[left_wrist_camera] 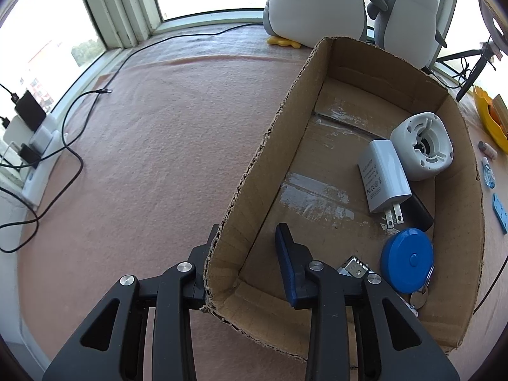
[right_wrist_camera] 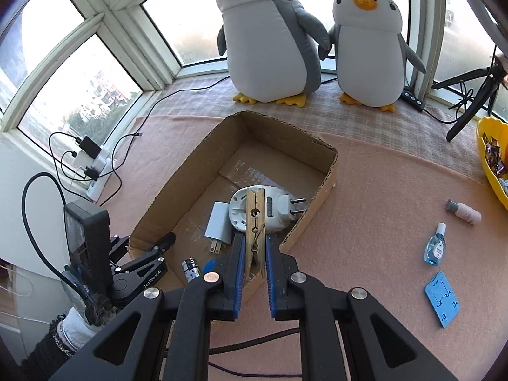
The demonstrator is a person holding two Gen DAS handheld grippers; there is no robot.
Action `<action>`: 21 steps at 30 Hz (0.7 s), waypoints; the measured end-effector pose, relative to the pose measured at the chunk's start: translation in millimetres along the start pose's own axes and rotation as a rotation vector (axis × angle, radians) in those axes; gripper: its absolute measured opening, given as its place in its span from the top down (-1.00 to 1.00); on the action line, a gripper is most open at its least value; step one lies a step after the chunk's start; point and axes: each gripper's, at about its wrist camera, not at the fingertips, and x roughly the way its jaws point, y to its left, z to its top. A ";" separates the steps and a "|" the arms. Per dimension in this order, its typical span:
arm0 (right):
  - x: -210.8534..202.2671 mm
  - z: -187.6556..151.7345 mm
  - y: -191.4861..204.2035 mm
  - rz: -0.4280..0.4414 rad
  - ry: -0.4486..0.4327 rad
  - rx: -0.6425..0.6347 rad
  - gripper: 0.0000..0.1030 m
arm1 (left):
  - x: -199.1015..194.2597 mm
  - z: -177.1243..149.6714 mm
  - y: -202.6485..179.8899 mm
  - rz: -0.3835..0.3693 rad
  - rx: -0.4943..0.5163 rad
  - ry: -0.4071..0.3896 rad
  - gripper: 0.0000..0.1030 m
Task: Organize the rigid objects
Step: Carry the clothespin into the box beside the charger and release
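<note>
An open cardboard box (left_wrist_camera: 279,146) (right_wrist_camera: 187,177) sits on the pink cloth. It holds a white round plug-in device (left_wrist_camera: 422,149) (right_wrist_camera: 273,209), a white USB charger (left_wrist_camera: 382,177) (right_wrist_camera: 219,222), a blue tape measure (left_wrist_camera: 408,260), a black item and batteries (right_wrist_camera: 190,270). My left gripper (left_wrist_camera: 247,254) (right_wrist_camera: 149,247) straddles the box's near left wall, one finger inside, one outside, pinching it. My right gripper (right_wrist_camera: 254,254) is shut on a wooden clothespin (right_wrist_camera: 255,222) and holds it over the box's near edge.
Two plush penguins (right_wrist_camera: 270,38) stand at the window. Right of the box lie a blue flat piece (right_wrist_camera: 443,298), a small blue bottle (right_wrist_camera: 435,247) and a pink bottle (right_wrist_camera: 463,212). A yellow bowl (right_wrist_camera: 492,158) and tripod are far right. A power strip with cables (right_wrist_camera: 92,165) lies left.
</note>
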 end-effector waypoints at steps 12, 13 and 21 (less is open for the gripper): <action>45.5 -15.3 33.0 0.027 0.079 -0.065 0.78 | -0.1 0.3 -0.4 0.006 -0.007 0.000 0.37; 47.2 -15.3 32.5 0.028 0.081 -0.062 0.78 | 0.0 0.3 -0.5 0.007 -0.007 -0.001 0.37; 61.1 -16.4 32.8 0.021 0.102 -0.067 0.78 | 0.0 0.3 -0.8 0.012 -0.010 -0.001 0.37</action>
